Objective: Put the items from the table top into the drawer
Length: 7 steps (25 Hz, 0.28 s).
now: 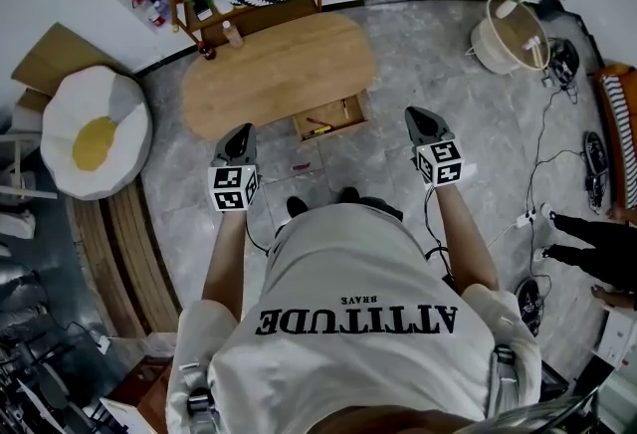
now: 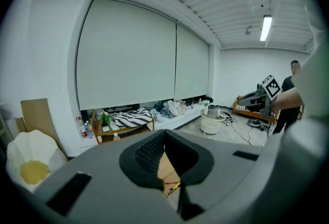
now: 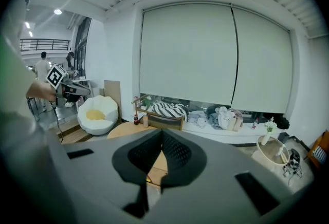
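**At twelve o'clock, a drawer left open; both tools clenched on nothing**

At twelve o'clock from the person, the drawer (image 1: 338,115) stands pulled out from the near side of the oval tabletop (image 1: 279,74). A yellow item (image 1: 318,129) lies inside it, near its front. The wood above looks bare, so the transfer seems largely done. Two small bottles (image 1: 233,33) stand at the tabletop's eleven o'clock edge, on it or just behind it, I cannot tell which. A small red thing (image 1: 301,165) lies on the floor at seven o'clock of the drawer. The left tool (image 1: 240,131) at ten o'clock and the right tool (image 1: 417,115) at two o'clock are both clenched, with nothing between their jaws. They are held well apart and tipped slightly down, probably so the drawer stays in sight between them
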Available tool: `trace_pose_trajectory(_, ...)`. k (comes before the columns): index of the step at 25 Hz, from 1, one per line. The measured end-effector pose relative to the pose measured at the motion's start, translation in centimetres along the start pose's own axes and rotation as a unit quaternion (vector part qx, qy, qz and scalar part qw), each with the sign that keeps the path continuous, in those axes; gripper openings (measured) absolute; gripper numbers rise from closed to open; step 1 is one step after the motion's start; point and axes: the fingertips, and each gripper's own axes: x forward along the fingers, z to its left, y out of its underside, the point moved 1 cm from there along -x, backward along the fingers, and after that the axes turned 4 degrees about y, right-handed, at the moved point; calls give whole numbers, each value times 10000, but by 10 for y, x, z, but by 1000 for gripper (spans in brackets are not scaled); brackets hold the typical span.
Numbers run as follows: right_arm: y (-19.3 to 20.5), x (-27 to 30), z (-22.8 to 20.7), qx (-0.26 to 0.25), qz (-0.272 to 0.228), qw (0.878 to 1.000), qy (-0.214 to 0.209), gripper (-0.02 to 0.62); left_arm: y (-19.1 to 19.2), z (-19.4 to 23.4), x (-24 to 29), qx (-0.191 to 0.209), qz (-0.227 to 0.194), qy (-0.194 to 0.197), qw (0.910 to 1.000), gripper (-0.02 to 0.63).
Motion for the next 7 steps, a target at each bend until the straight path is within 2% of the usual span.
trace_pose_trajectory(7,-1,-5,0,28,1,10000,43,18,-1,0,-1,-22,11,9,10000,21)
